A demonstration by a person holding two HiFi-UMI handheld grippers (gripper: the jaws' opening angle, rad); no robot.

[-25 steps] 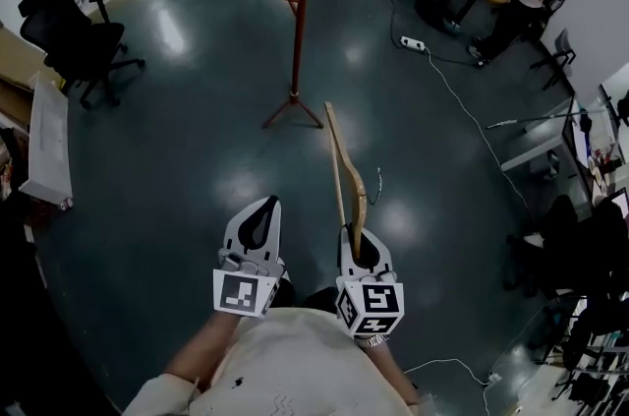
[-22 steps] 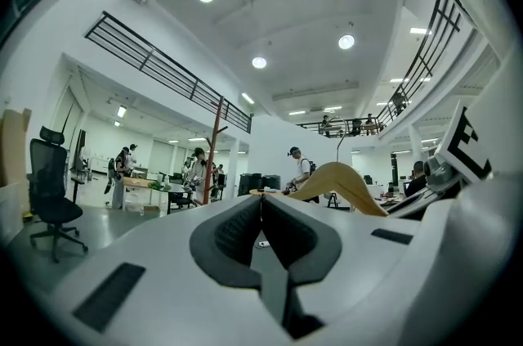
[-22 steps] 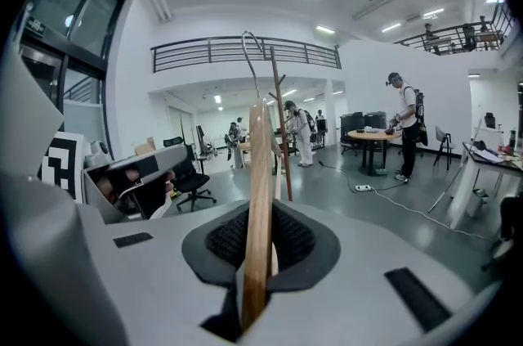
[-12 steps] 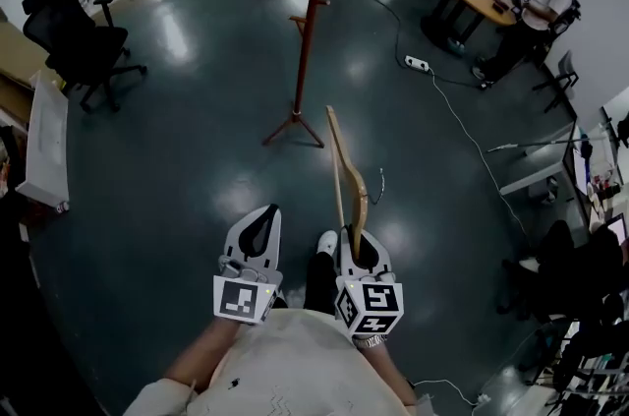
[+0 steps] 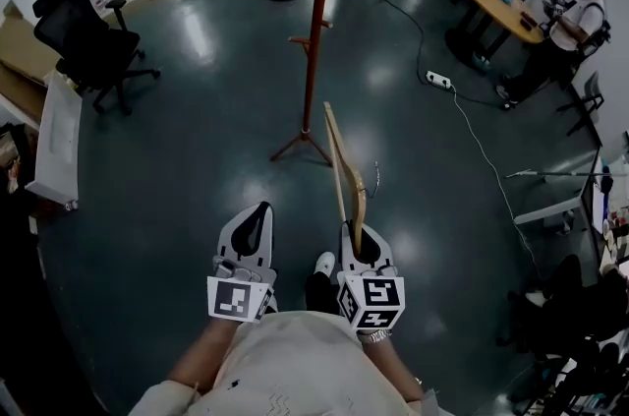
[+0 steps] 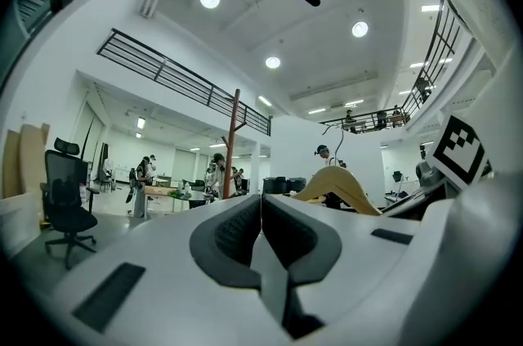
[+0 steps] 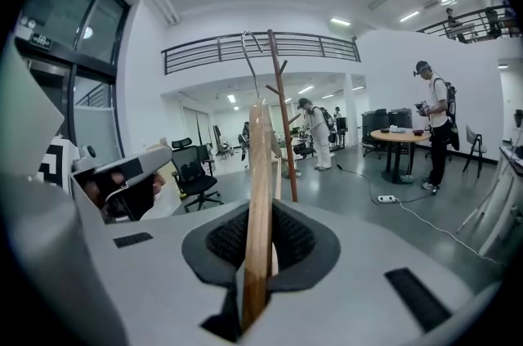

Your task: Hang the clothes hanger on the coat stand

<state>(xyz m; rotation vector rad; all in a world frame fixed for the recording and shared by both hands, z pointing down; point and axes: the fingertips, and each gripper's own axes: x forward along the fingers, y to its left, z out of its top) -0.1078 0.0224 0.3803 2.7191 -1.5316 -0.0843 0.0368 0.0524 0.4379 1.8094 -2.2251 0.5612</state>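
While the left gripper (image 5: 257, 211) keeps its jaws pressed together and empty, the stand (image 5: 316, 40) rises ahead on the floor (image 5: 197, 139), and the right gripper (image 5: 357, 242) pinches the hanger (image 5: 344, 170) by its end, well apart from the stand.

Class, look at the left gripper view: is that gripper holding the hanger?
No, the left gripper is shut on nothing; the right gripper grips the hanger.
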